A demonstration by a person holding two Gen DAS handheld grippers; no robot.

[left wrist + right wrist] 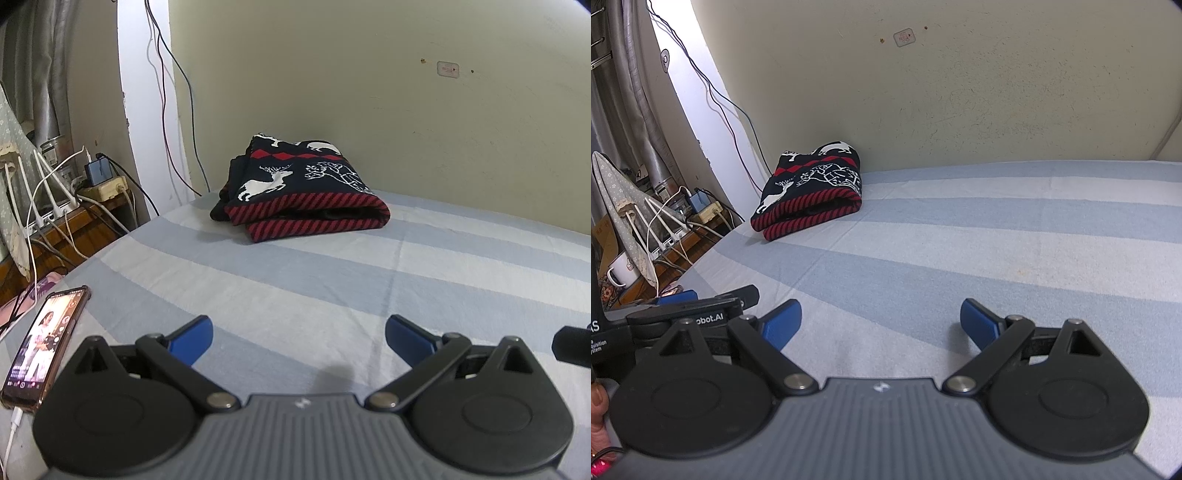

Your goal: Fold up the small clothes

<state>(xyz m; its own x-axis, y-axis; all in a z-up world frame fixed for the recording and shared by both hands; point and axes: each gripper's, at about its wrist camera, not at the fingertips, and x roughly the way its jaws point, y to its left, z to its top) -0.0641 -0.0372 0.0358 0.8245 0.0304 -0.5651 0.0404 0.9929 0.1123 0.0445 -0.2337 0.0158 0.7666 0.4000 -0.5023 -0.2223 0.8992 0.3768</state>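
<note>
A dark knit sweater (299, 188) with white reindeer and red striped hem lies folded on the striped bed sheet (332, 280), at the far side against the wall. It also shows in the right wrist view (812, 192), far left. My left gripper (299, 336) is open and empty, low over the sheet, well short of the sweater. My right gripper (881, 325) is open and empty, also over the near part of the sheet (997, 258). The left gripper's body (701, 314) shows at the left of the right wrist view.
A phone (44, 343) with a lit screen lies at the bed's left edge, on a cable. A wooden side table (74, 221) left of the bed holds a router, power strip and cables. A mug (622, 271) stands there. The wall (406, 92) bounds the far side.
</note>
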